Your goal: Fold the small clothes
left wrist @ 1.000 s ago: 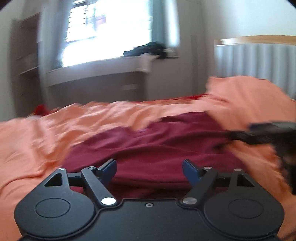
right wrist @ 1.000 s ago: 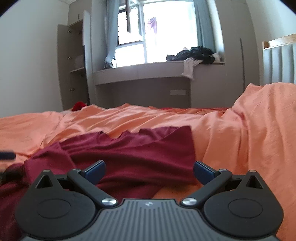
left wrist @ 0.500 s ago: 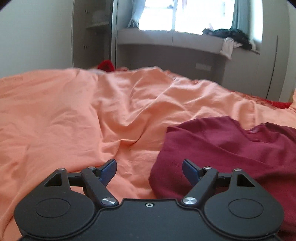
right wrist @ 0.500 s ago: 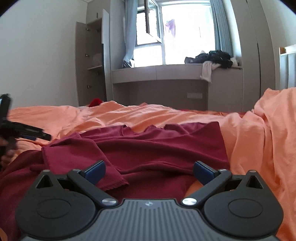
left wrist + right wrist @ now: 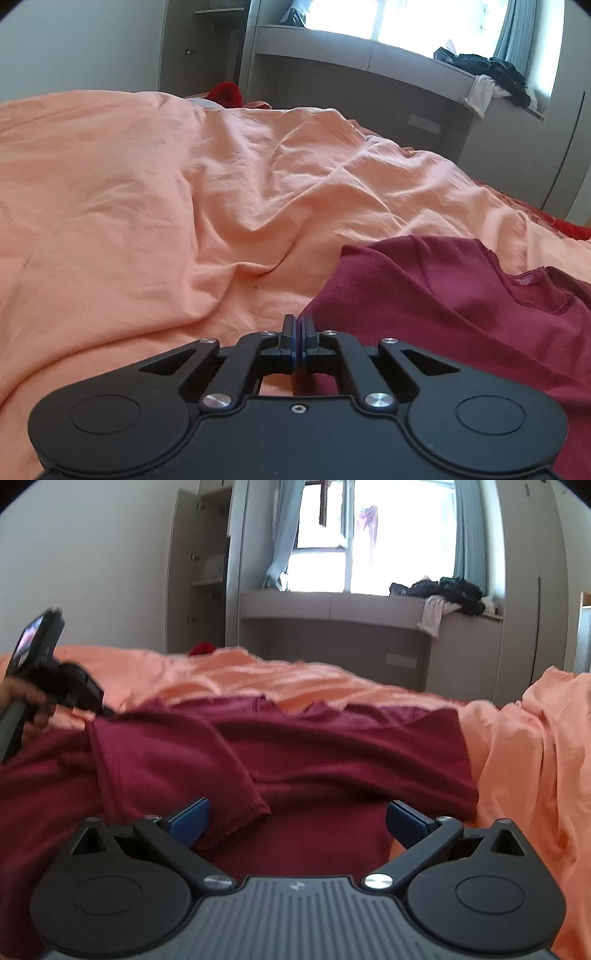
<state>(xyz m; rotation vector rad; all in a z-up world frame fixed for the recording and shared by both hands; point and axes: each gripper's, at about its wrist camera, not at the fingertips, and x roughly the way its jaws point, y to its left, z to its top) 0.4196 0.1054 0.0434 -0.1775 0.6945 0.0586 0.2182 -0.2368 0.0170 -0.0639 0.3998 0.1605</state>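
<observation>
Maroon garment (image 5: 295,753) lies spread on the orange bed sheet (image 5: 155,206), one sleeve already turned inward. Left gripper (image 5: 297,334): jaws just clenched at garment's left edge; fabric between them unconfirmed. Right gripper (image 5: 297,821): jaws released above garment. Folding barely begun.

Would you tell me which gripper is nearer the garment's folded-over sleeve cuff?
Right. The right gripper hovers open at the cuff; the left gripper, shut, is at the garment's far-left edge.
</observation>
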